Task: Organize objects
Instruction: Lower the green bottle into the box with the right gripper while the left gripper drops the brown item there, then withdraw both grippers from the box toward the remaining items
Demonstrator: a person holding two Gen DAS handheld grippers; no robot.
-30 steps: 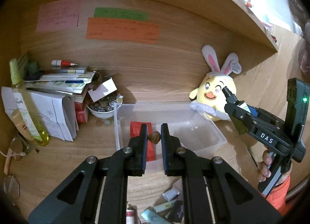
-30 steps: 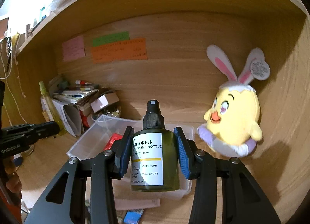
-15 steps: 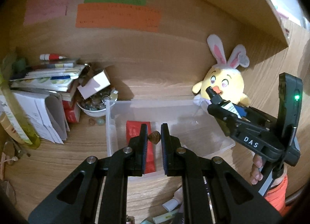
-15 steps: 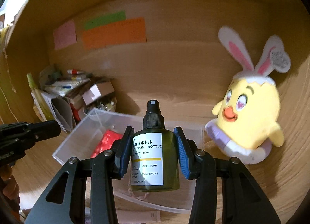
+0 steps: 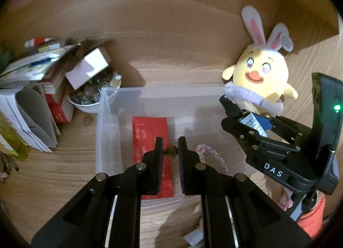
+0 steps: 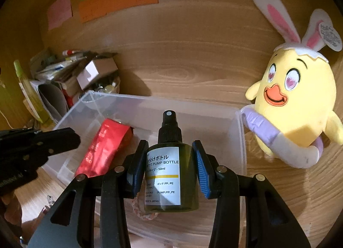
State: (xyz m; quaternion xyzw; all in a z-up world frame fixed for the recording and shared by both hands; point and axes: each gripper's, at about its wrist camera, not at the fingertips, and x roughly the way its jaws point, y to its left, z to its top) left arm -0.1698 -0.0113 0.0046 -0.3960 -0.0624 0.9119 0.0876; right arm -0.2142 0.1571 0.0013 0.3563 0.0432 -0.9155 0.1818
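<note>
Bin: the clear plastic bin (image 6: 238,140) is lying directly ahead of and below both claws, long axis running left to right.
Right claw: the right claw (image 6: 170,168) is pinching an upright pump bottle (image 6: 169,175), hovering over the bin's right half.
Label: "PETIT PUMP BOTTLE", "50ml", "MADE IN JAPAN".
Left claw: the left claw (image 5: 171,151), marked "DAS", is pressing together on a small brown nut-like piece (image 5: 170,151), above the red packet (image 5: 150,140).

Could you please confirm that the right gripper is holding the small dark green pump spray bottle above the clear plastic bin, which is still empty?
Not quite: the clear plastic bin is not empty. The right wrist view shows a red foil packet lying inside it. The right gripper does hold the small dark green pump spray bottle above the bin.
</note>
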